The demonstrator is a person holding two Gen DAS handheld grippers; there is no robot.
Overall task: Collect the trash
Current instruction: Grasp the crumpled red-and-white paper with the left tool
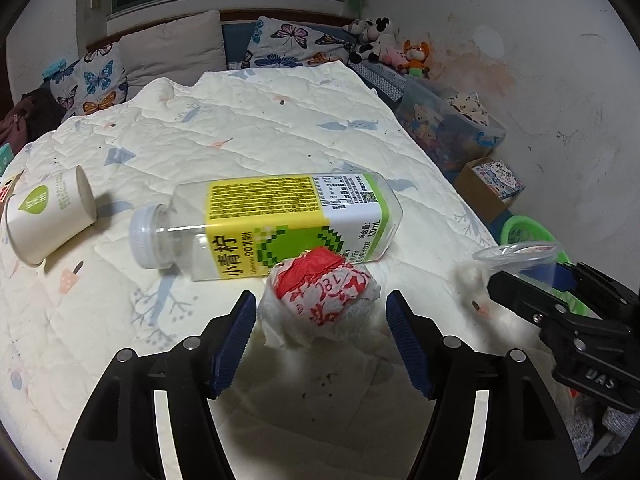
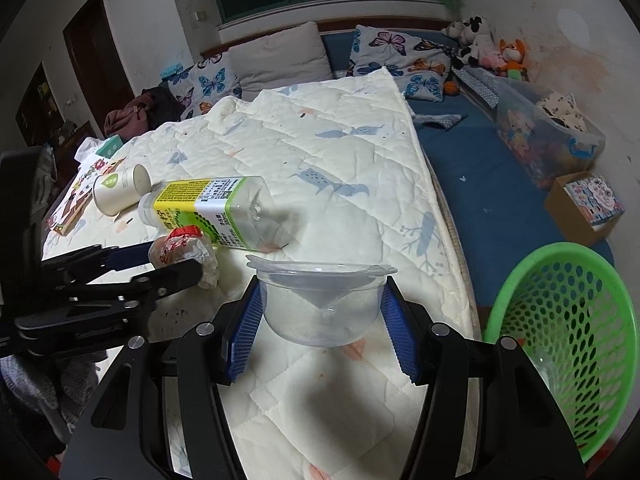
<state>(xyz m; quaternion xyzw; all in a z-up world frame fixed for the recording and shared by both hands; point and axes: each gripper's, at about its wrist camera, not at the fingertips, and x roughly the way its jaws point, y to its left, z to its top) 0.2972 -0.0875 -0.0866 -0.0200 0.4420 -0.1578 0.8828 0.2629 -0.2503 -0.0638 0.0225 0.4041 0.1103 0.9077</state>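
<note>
A crumpled red-and-white wrapper (image 1: 320,300) lies on the quilt between the open fingers of my left gripper (image 1: 320,320); a small gap shows on each side. It also shows in the right wrist view (image 2: 184,250). My right gripper (image 2: 322,312) is shut on a clear plastic cup (image 2: 320,300) and holds it above the quilt; the cup also shows in the left wrist view (image 1: 516,254). An empty yellow-green labelled bottle (image 1: 280,224) lies on its side behind the wrapper. A white paper cup (image 1: 48,216) lies tipped over at the left.
A green mesh basket (image 2: 568,340) stands on the floor right of the bed. A cardboard box (image 2: 584,208) and a clear storage bin (image 2: 548,136) sit further back. Pillows (image 1: 172,48) and plush toys (image 1: 384,40) line the headboard. The quilt (image 1: 280,128) covers the bed.
</note>
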